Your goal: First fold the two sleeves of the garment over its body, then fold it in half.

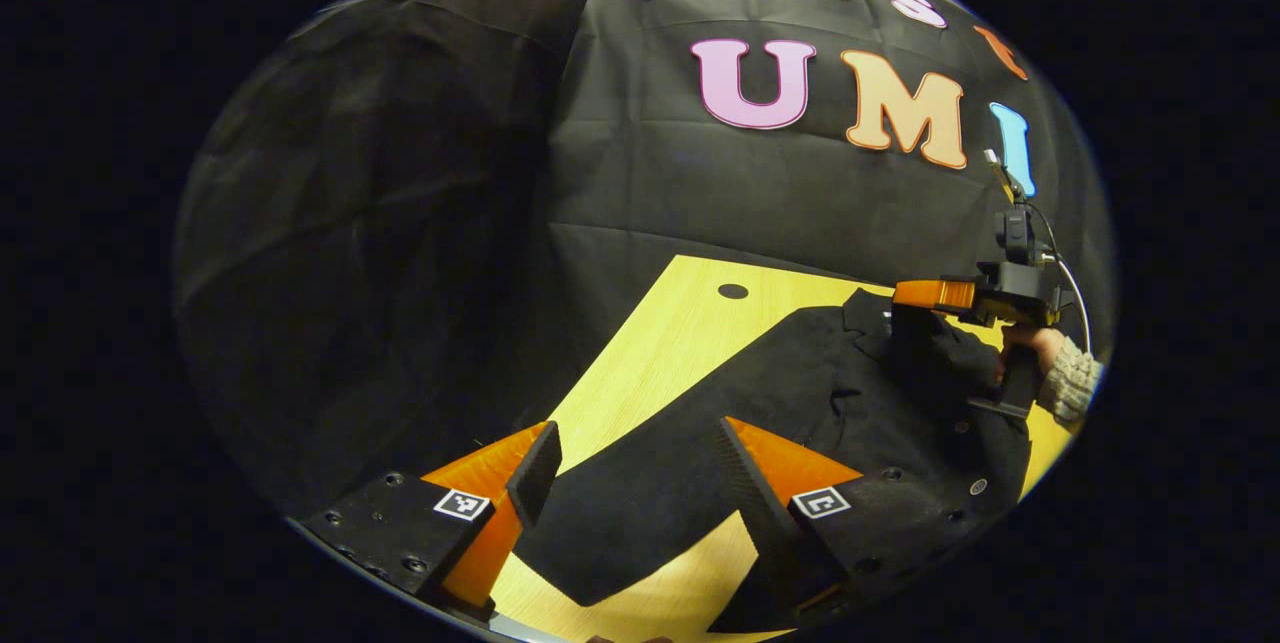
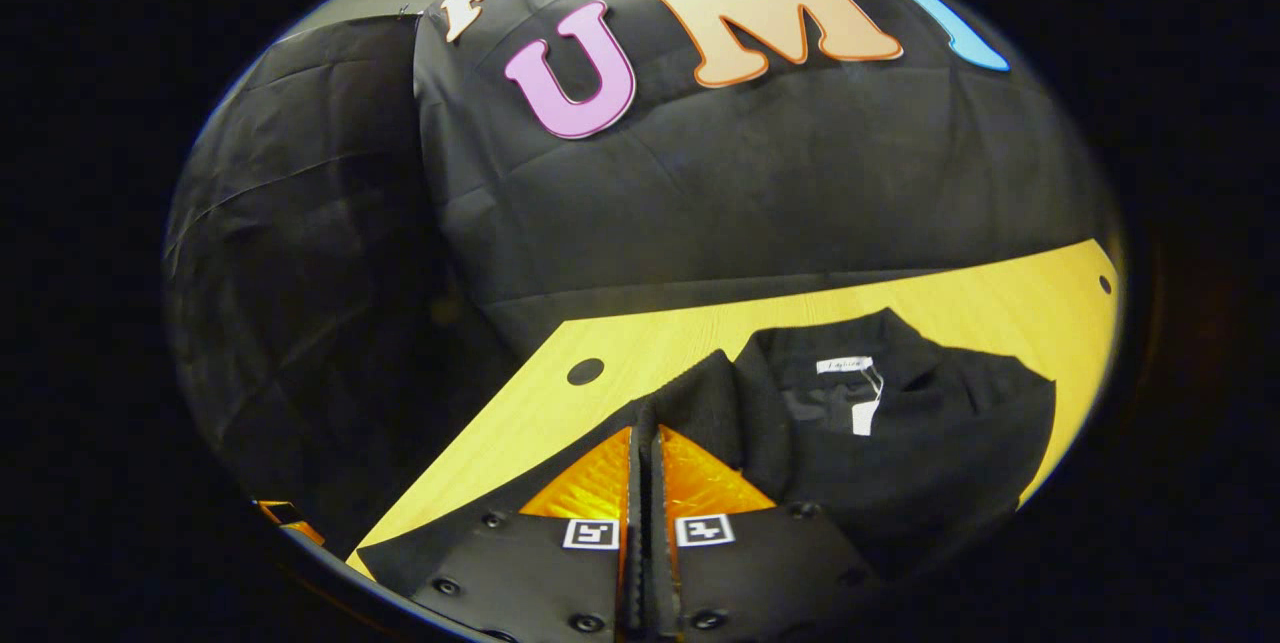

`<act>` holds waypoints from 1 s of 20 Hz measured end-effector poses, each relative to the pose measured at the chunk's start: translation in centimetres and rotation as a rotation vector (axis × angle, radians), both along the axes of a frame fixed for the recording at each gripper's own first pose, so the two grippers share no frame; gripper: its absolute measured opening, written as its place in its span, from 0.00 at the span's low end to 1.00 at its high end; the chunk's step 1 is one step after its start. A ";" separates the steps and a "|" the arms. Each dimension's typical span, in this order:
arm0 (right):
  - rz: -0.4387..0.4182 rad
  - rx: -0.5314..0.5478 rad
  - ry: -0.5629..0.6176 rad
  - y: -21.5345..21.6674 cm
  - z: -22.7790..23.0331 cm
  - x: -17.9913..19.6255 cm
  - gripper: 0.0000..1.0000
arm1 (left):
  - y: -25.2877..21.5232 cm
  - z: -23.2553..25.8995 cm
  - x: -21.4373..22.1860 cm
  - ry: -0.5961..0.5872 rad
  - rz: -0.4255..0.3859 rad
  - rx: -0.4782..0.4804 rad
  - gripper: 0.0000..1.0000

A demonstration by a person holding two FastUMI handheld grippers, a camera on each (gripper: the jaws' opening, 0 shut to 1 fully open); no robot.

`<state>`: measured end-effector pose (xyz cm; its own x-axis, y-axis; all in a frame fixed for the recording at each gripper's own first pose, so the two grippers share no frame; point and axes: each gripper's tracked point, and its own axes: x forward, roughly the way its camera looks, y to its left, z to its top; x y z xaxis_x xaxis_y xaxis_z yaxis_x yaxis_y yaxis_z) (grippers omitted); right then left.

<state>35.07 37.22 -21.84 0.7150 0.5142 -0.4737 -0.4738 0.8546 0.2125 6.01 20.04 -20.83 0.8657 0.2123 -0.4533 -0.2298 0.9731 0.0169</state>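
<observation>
A black garment (image 1: 800, 393) lies spread on the yellow wooden table (image 1: 670, 343). One part of it, seemingly a sleeve (image 1: 620, 513), runs toward me and passes under my left gripper (image 1: 640, 468), which hovers open above it with nothing between its fingers. In the right gripper view the collar with its white label (image 2: 845, 364) faces up. My right gripper (image 2: 645, 433) is shut, and a raised ridge of the black fabric (image 2: 700, 388) is pinched at its tips. The left gripper view shows that right gripper (image 1: 915, 295) at the far right, with cloth hanging from it.
A hand in a knitted sleeve (image 1: 1070, 378) holds the right gripper. The table has a round hole (image 2: 585, 370) near its far left corner and another hole (image 2: 1104, 283) at the far right. Black cloth walls stand close behind the table and to its left.
</observation>
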 end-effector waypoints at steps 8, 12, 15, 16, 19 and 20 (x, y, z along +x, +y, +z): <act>0.010 -0.049 0.064 -0.8 -4.4 1.3 0.76 | 0.6 -2.7 -0.6 0.056 0.037 -0.002 0.94; 0.012 -0.055 0.060 -1.1 -4.4 1.3 0.94 | 0.6 -3.5 -0.6 0.081 0.052 -0.008 0.94; 0.008 -0.061 0.065 -1.4 -4.7 1.4 0.98 | 0.8 -4.1 -0.6 0.098 0.069 -0.006 0.94; 0.009 -0.070 0.058 -1.5 -4.5 1.5 0.98 | 0.8 -4.3 -0.8 0.106 0.075 -0.002 0.94; 0.018 -0.066 0.039 -1.6 -3.5 1.0 0.98 | 0.7 -5.6 -0.9 0.128 0.092 -0.015 0.94; 0.023 -0.063 0.027 -1.6 -2.8 0.9 0.98 | 0.7 -6.2 -1.0 0.140 0.101 -0.019 0.94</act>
<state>35.97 35.60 -24.62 0.6901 0.4986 -0.5246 -0.4883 0.8557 0.1710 5.03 20.70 -26.98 0.7685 0.2851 -0.5728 -0.3230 0.9457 0.0373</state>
